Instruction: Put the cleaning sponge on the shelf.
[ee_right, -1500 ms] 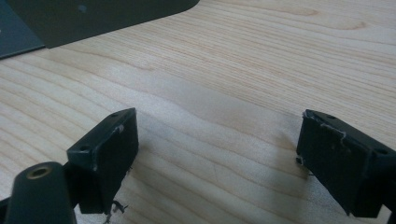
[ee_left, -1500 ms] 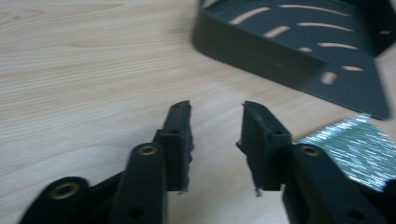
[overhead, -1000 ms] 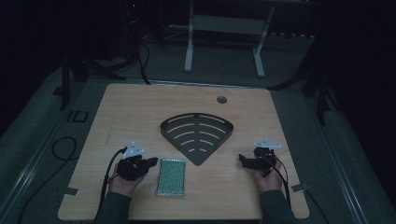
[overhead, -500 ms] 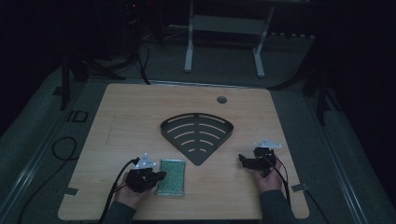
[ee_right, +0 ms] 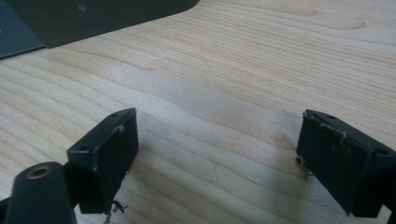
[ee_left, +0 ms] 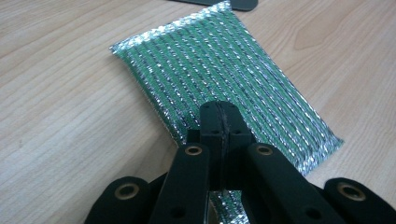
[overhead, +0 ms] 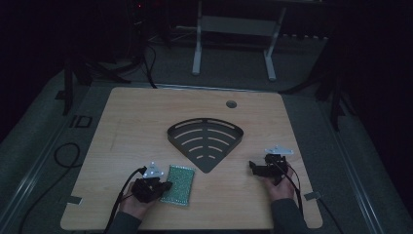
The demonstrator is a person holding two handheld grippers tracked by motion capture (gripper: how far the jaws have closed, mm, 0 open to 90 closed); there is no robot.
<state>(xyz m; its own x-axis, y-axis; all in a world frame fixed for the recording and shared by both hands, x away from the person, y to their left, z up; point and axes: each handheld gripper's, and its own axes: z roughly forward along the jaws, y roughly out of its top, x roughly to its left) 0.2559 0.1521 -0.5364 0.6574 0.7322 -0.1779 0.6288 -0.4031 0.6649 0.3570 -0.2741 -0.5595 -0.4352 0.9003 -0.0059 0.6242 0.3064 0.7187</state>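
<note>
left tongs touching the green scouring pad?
Cannot tell. In the left gripper view the shut left tongs overlap the scouring pad, but no contact or gap shows plainly.

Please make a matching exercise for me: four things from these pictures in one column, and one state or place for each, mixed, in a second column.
1. left claw
2. right claw
3. green sponge
4. black rack

a. flat at the table's middle
b. open, nothing between the jaws
c. shut, tips over the sponge
d. lies flat near the table's front edge

Pairs: 1-c, 2-b, 3-d, 4-a
</note>
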